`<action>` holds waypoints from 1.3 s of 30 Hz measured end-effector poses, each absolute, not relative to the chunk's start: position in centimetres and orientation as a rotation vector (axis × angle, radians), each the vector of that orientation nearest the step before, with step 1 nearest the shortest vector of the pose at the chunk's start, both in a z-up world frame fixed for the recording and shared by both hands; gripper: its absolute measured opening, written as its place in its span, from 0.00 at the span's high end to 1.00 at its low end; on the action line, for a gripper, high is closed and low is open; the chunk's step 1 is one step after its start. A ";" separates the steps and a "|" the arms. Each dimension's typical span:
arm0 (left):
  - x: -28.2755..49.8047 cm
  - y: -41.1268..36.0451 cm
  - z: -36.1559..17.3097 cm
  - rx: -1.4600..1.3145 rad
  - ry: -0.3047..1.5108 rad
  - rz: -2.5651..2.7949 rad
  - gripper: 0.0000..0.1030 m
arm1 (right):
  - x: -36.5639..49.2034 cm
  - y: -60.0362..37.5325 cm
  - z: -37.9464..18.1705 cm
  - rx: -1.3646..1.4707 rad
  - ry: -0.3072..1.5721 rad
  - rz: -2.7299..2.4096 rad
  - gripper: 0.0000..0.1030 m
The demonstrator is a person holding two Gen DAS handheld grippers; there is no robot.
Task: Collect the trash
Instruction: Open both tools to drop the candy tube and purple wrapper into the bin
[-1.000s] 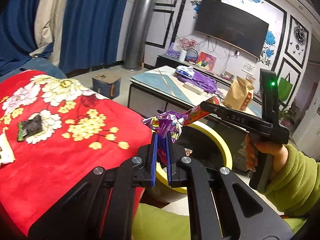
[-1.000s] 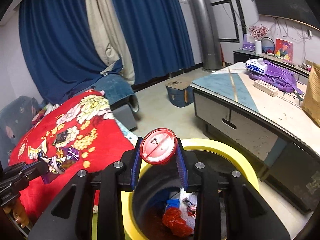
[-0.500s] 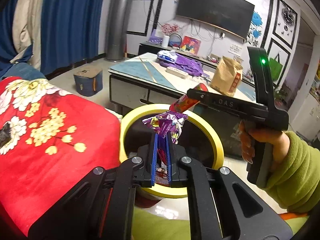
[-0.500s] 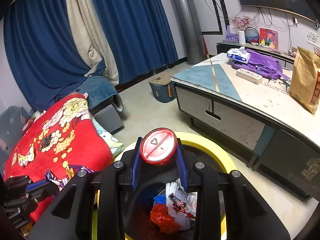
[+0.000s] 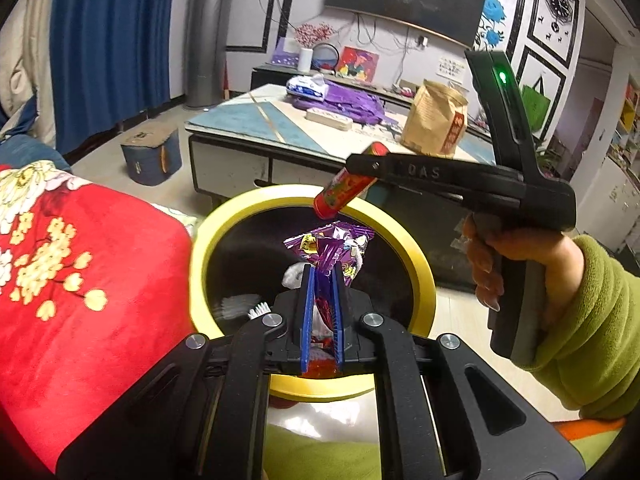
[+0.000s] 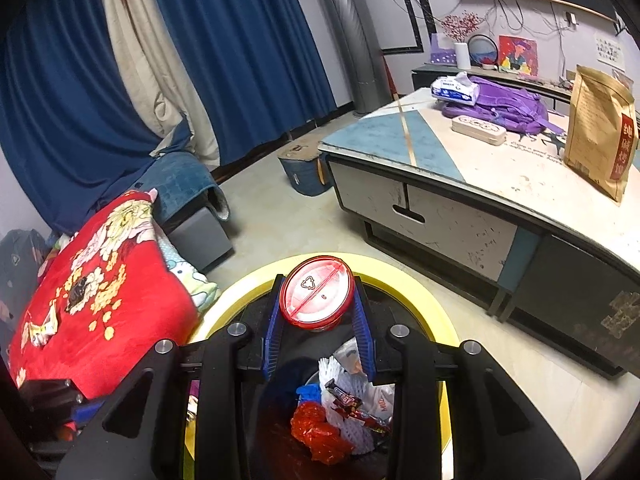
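Note:
My left gripper (image 5: 322,276) is shut on a crumpled purple wrapper (image 5: 330,246) and holds it over the open mouth of the yellow-rimmed bin (image 5: 224,216). My right gripper (image 6: 318,300) is shut on a red-lidded container (image 6: 316,298), seen end-on, above the same bin (image 6: 424,292). In the left wrist view that gripper (image 5: 362,166) comes in from the right with the red container (image 5: 344,190) tilted over the far rim. Trash lies inside the bin (image 6: 344,412). Two wrappers remain on the red flowered blanket (image 6: 100,320): a dark one (image 6: 80,290) and a pale one (image 6: 42,330).
A low coffee table (image 6: 460,184) stands behind the bin with a brown paper bag (image 6: 598,136), purple bag (image 6: 504,106) and tissue pack (image 6: 454,90). A small blue stool (image 6: 302,172) sits on the floor. Blue curtains (image 6: 240,40) hang at the back.
Both grippers have swung from the blanket side to above the bin. The purple wrapper and the red container are now over its mouth, and both grips are unchanged.

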State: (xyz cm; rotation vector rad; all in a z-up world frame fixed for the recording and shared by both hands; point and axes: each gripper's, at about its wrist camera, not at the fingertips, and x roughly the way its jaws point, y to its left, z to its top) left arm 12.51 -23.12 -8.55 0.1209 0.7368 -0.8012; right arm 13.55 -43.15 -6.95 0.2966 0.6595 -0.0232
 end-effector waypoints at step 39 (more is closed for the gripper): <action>13.6 -18.2 -6.8 0.049 0.679 -0.578 0.11 | 12.9 -40.7 -4.9 0.259 0.606 0.029 0.39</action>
